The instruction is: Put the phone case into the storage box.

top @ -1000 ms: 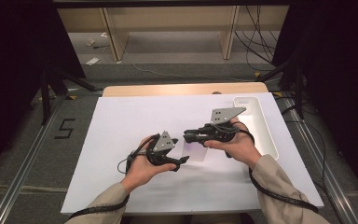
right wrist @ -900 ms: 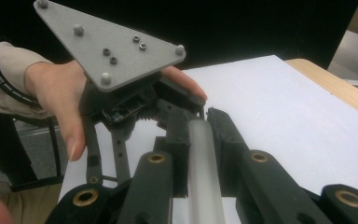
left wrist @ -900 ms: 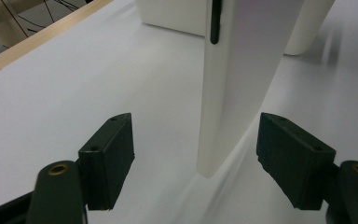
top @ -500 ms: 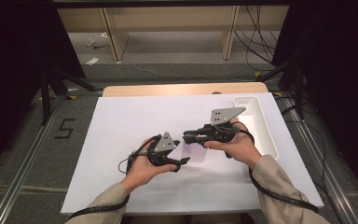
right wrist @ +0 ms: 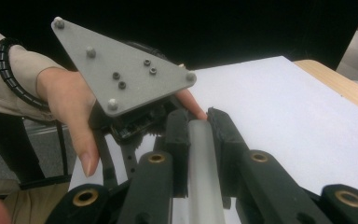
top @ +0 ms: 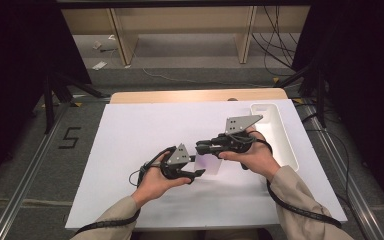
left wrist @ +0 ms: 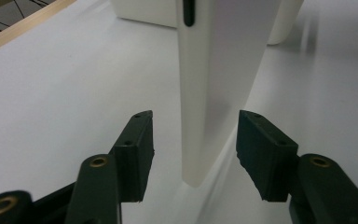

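A pale, flat, translucent slab (top: 209,165) hangs just above the white table sheet (top: 130,135) between the two hands. My right gripper (top: 200,147) reaches in from the right and is shut on the slab's upper edge (right wrist: 203,158). Its jaws clamp that edge from both sides in the right gripper view (right wrist: 199,122). My left gripper (top: 197,166) comes from the left. Its jaws have just been closing and stand on either side of the slab (left wrist: 214,70). A gap shows at each pad (left wrist: 137,149), so the left gripper (left wrist: 193,144) is still open.
A long white tray (top: 280,135) lies on the sheet to the right of the hands, and its end (left wrist: 144,11) shows beyond the slab. The table's wooden back edge (top: 195,95) runs behind. Cables trail from both grippers.
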